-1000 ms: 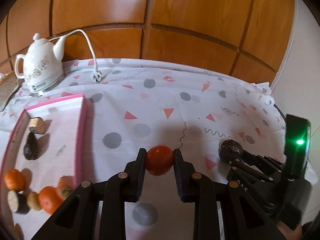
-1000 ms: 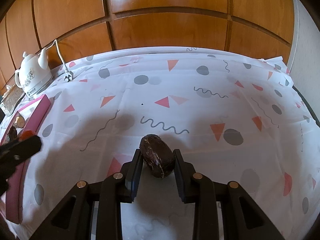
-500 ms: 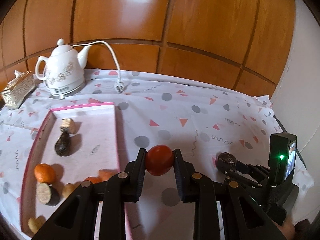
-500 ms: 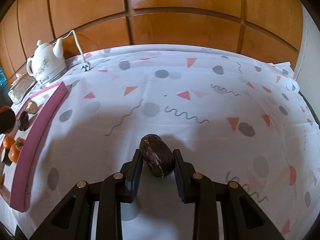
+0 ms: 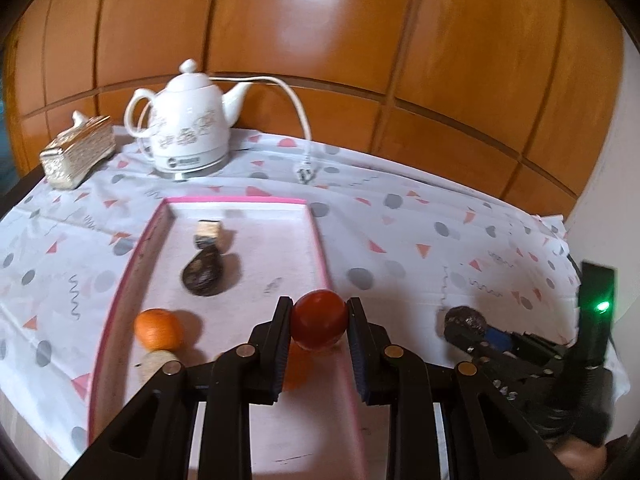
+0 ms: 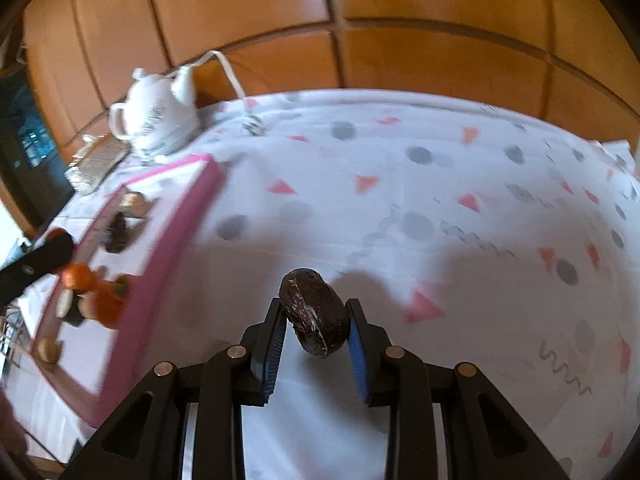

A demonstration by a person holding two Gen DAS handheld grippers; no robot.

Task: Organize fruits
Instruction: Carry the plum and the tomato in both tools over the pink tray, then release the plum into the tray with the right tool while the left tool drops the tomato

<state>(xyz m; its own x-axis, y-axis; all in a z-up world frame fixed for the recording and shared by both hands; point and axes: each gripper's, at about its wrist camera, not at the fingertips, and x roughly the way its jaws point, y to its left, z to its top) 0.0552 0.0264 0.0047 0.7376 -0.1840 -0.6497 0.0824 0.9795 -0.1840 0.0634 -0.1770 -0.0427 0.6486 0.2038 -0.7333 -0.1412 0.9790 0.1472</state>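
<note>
Red tomato (image 5: 319, 319) sits pinched in our left tool (image 5: 319, 322), over the pink tray (image 5: 316, 240); our right tool (image 6: 316, 320) squeezes a dark fruit (image 6: 314, 314). Next, we lower and let go.

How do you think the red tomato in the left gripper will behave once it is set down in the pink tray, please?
The tomato looks round and smooth, so it may well roll on the flat floor of the tray. Its glossy skin suggests it could slip if the left gripper loosens. It is probably soft, so a hard squeeze might bruise it.
</note>
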